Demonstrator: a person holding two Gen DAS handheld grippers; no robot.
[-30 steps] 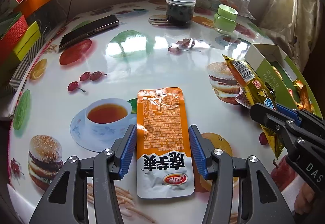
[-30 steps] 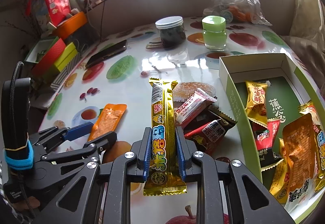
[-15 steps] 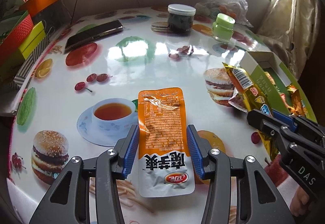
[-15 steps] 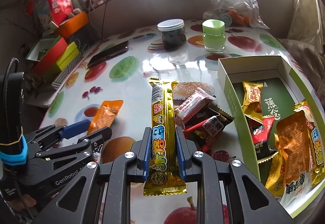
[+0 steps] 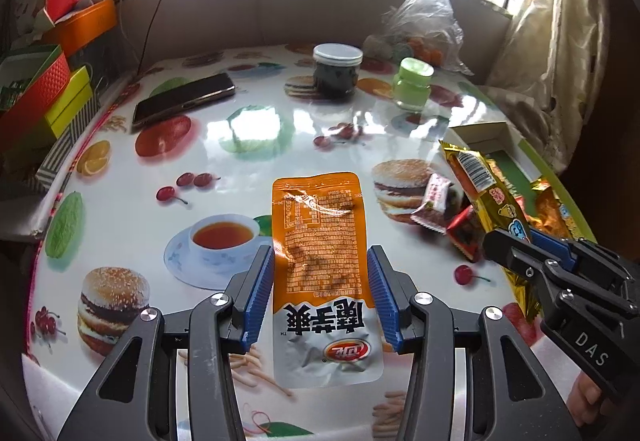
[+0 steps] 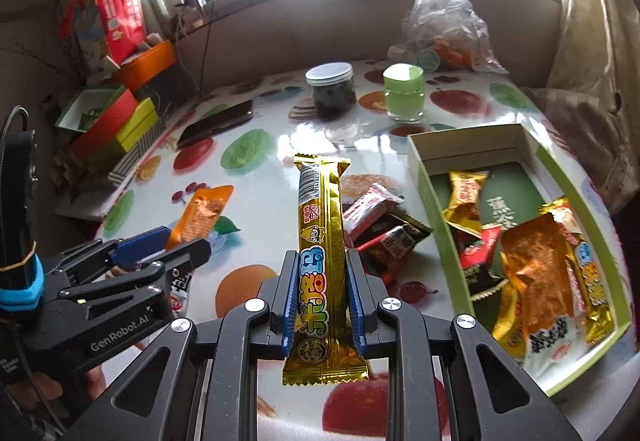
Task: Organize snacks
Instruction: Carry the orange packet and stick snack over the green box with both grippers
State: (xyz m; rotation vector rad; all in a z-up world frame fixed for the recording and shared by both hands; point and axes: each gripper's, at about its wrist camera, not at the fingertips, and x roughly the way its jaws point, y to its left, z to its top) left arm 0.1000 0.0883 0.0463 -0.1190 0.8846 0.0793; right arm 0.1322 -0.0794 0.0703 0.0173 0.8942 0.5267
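Orange pouch [image 5: 320,237] bears glossy, crinkled, white-bottomed wrapping.

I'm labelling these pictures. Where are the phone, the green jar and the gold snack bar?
phone [image 5: 184,101], left wrist view, screen middle.
green jar [image 6: 403,93], right wrist view, body.
gold snack bar [image 6: 319,229], right wrist view, wrapper middle.

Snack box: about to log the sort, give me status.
Left gripper shut on orange pouch. Right gripper shut on gold bar. Green snack box open, part filled. Loose red wrappers beside it.
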